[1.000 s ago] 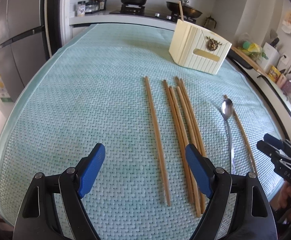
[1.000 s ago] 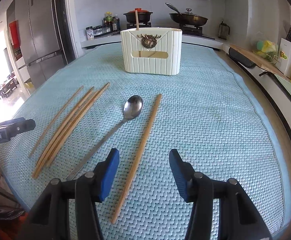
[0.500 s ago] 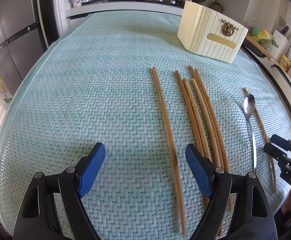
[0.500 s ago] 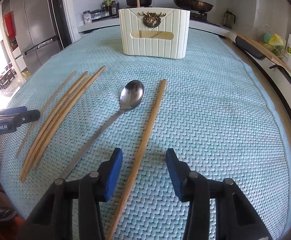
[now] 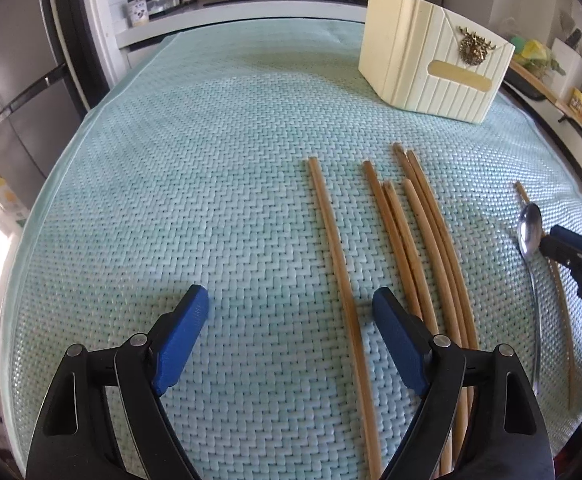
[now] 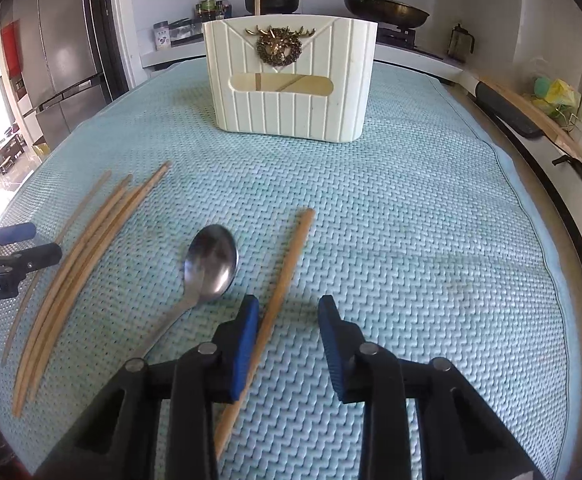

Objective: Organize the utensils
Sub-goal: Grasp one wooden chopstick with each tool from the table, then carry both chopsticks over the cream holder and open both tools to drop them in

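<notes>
My left gripper [image 5: 291,306] is open over the teal mat, and a lone wooden chopstick [image 5: 337,276] runs between its blue pads, nearer the right one and touching neither. A bundle of several chopsticks [image 5: 419,240] lies just right of it. My right gripper [image 6: 287,312] straddles another single chopstick [image 6: 291,264] and its jaws are closing. The left pad is close beside the stick and the right pad still stands apart. A metal spoon [image 6: 211,260] lies left of that stick. The cream utensil holder [image 6: 291,80] stands upright at the back with a chopstick inside.
A teal woven mat [image 5: 171,160] covers the table. Its right edge [image 6: 547,240] meets a counter with clutter. A fridge [image 6: 63,60] stands at the left, and a stove with a pot and a pan [image 6: 383,8] lies behind the holder. Each gripper shows at the edge of the other's view.
Both grippers have moved forward and lower over the mat. The right jaws have narrowed around the single chopstick. The left jaws kept their width and now sit further along the lone chopstick.
</notes>
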Demonstrator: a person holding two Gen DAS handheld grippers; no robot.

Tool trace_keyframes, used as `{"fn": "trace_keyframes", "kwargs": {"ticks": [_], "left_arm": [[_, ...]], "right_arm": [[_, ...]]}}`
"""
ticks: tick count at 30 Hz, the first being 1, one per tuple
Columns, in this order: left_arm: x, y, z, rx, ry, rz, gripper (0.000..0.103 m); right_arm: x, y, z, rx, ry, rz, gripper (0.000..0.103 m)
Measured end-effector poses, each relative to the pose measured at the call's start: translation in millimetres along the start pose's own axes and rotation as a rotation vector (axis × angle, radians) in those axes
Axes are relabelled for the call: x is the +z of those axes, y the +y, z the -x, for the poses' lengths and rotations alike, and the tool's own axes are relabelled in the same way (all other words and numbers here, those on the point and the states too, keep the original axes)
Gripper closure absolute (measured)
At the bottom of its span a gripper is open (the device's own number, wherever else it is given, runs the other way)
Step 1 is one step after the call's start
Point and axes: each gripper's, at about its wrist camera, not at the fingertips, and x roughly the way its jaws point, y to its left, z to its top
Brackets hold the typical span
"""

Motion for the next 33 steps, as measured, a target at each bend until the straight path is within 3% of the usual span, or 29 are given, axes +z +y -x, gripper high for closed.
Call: {"fn": "trace_keyframes", "kwargs": {"ticks": [6,10,21,23,29,33], "left_arm": [[21,3,-14,-0.029,0.017,-0.009,0.021],[35,6,-21,-0.049,0.030,-0.002,0.029],[57,7,-31,-0.125,0.046,0.024,0.071],[61,3,-33,-0.152,0.049,0.019,0.096],[72,8,-41,-0.186,0.036,0.057,0.099],[71,10,-22,-0.198,-0.010,0.066,0.099]], "right_arm": [[23,-5,-18,0.013,0.003,0.016,0.082],[35,2,-26,0.009,0.004,0.052,0.085],[50,5,-39,0.010,0.021,0.061,0.093],[52,4,-41,0.015,0.019,0.059,0.095],[60,-14,-40,0.053,0.008,0.007,0.096],[61,-30,-25,0.081,-0.020,-0.040,0.096]]}}
